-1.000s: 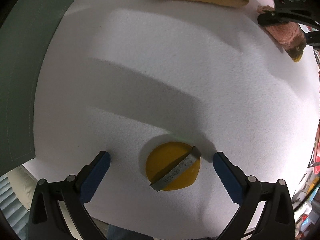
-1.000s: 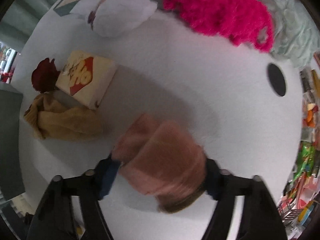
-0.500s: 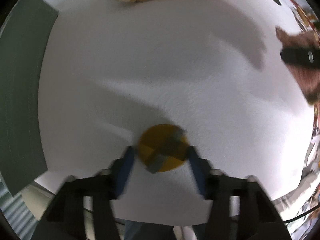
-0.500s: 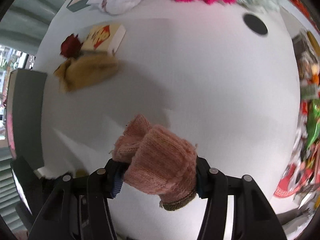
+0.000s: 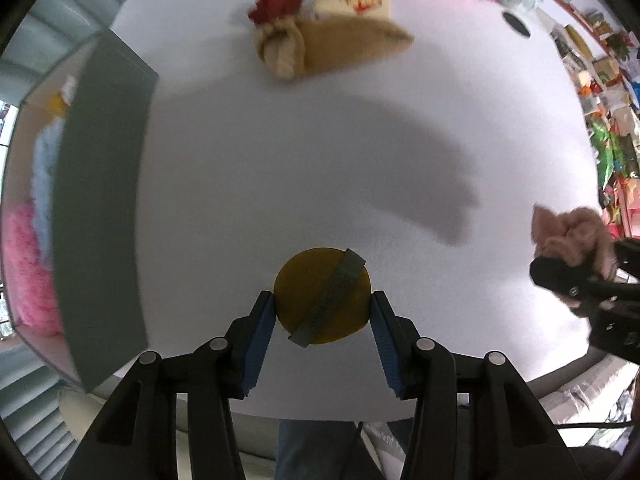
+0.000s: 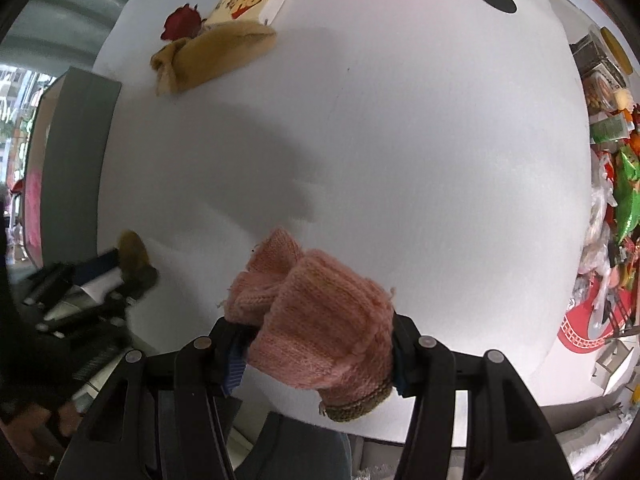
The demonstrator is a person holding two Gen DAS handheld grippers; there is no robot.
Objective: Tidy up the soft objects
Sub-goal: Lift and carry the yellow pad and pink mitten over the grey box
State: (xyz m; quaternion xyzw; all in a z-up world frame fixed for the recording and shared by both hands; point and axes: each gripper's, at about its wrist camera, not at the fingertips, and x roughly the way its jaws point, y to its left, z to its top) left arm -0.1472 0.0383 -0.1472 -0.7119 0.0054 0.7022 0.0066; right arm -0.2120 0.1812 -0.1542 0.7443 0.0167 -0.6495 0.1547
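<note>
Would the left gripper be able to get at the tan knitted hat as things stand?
Probably not yet: the left gripper is shut on the yellow disc, though bare table lies between it and the tan hat.

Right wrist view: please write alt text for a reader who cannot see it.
The right gripper is shut on a pink knitted mitten above a white table. Far left lie a tan knit item, a dark red flower and a small box.
</note>
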